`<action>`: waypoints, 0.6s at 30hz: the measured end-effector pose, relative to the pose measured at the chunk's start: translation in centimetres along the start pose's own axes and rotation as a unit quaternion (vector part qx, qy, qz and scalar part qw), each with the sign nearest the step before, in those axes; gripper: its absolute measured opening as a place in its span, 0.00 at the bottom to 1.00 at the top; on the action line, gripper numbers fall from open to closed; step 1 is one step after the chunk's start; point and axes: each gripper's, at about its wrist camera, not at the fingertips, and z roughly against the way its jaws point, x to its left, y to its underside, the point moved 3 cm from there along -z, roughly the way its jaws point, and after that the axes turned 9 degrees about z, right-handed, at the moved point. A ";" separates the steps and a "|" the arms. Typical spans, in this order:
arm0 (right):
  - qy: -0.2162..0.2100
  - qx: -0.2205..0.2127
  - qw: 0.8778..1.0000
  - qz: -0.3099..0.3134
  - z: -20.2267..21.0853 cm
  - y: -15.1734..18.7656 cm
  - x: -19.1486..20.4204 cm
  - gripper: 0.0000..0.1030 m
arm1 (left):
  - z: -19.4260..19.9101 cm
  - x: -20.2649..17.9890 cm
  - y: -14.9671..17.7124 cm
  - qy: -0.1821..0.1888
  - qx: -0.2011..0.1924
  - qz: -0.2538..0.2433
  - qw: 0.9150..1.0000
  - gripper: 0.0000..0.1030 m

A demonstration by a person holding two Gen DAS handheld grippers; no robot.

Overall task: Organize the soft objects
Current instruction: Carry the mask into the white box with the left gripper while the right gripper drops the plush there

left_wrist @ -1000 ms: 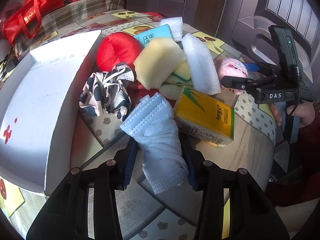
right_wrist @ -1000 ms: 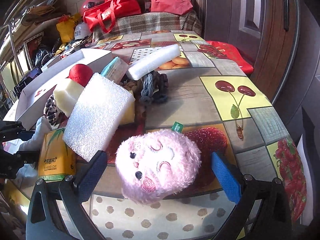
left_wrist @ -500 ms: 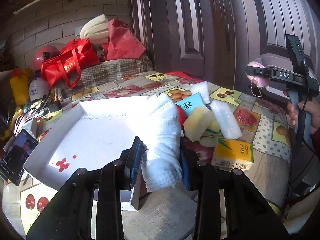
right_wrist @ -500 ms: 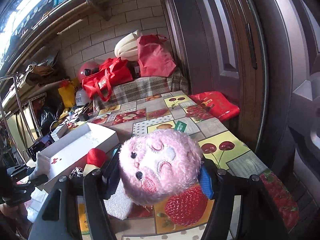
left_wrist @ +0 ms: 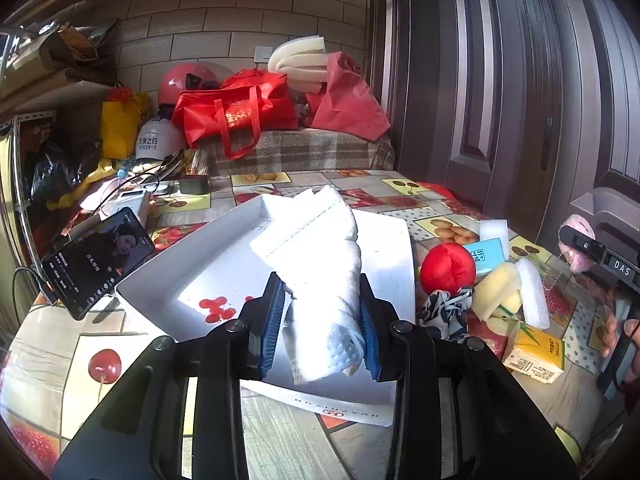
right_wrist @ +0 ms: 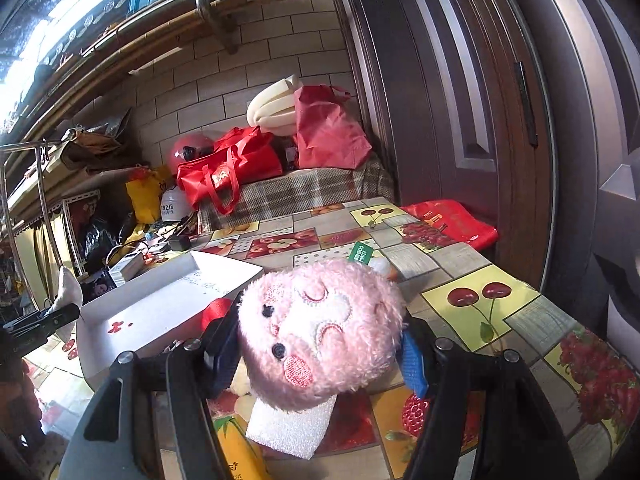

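White folded face masks [left_wrist: 316, 268] sit pinched in the jaws of our left gripper [left_wrist: 320, 324], held above the shallow white cardboard box lid [left_wrist: 384, 256]. Our right gripper [right_wrist: 316, 344] has its jaws pressed on a fluffy pink round plush toy [right_wrist: 320, 324], lifted off the fruit-patterned surface [right_wrist: 480, 304]. Beside the lid lie a red fabric ball [left_wrist: 447, 267], a yellow sponge [left_wrist: 496, 290] and a white foam strip [left_wrist: 531, 292].

White cloth [left_wrist: 320, 264] and pink plush [right_wrist: 320, 328] held aloft.
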 end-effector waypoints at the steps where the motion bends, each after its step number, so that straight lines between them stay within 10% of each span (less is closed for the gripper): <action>1: -0.005 0.001 1.000 0.003 -0.1 0.0 0.5 0.65 | -0.1 0.1 0.0 -0.001 0.000 -0.001 1.000 0.33; 18: -0.100 0.016 0.992 0.069 -2.9 -0.4 10.7 0.65 | -2.9 1.4 -0.9 -0.042 -0.013 -0.025 0.999 0.33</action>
